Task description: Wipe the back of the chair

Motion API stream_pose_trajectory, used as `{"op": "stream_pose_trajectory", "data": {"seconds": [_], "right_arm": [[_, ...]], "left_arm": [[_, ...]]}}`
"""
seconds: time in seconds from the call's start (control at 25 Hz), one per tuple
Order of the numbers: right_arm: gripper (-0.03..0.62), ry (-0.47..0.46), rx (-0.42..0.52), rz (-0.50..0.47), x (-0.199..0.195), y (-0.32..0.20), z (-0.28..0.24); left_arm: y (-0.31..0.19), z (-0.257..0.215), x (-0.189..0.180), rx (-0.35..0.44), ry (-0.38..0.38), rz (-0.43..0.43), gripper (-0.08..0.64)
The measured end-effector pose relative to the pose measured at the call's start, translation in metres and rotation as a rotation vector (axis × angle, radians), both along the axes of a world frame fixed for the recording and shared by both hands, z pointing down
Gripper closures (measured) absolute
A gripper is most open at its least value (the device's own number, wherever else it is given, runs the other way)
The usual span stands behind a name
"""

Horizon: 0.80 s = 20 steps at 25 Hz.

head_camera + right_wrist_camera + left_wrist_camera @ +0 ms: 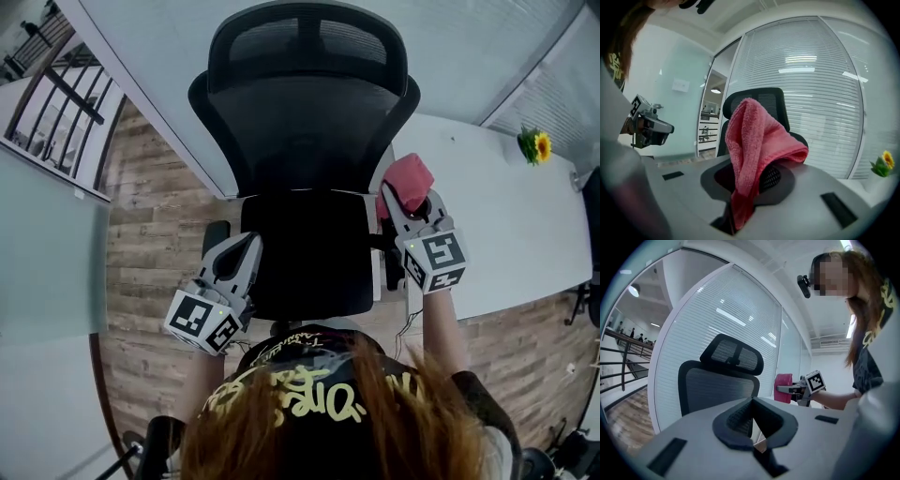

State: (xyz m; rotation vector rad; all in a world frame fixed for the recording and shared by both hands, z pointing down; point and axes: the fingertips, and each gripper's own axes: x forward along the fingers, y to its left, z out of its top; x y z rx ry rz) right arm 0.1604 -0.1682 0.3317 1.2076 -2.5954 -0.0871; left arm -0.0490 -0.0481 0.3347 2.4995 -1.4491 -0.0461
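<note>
No writing anywhere here can be read.

**Person with two handheld grippers**

Long hair (375, 417) falls over a black short-sleeved T-shirt (291, 347) printed with yellow lettering. The left gripper (246, 246) and right gripper (405, 199) are pale grey, dark inside the jaws. Each carries a white cube (202, 323) of black square markers.
</note>
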Motion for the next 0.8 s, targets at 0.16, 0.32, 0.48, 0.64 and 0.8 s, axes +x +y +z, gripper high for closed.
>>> {"op": "stream_pose_trajectory", "data": {"seconds": [0.16,0.32,0.48,0.64,0.8], "right_arm": [[0.529,0.038,0.003,0.016,0.016,-0.053,-0.004],[0.529,0.066,0.009,0.046,0.026,-0.102,-0.002],[0.529,0.065,0.025,0.065,0.037,-0.143,-0.007],[0.529,0.102,0.041,0.102,0.046,-0.178,0.000],[0.529,0.147,0.039,0.149,0.049,-0.204,0.010]], "left_arm": [[-0.019,0.002,0.007,-0.011,0.005,-0.037,0.568],[-0.029,0.004,0.011,-0.019,-0.011,-0.073,0.568],[-0.037,0.007,0.022,-0.039,-0.034,-0.105,0.568],[-0.040,0.013,0.025,-0.051,-0.050,-0.143,0.568],[-0.039,0.017,0.023,-0.068,-0.059,-0.165,0.568]]}}
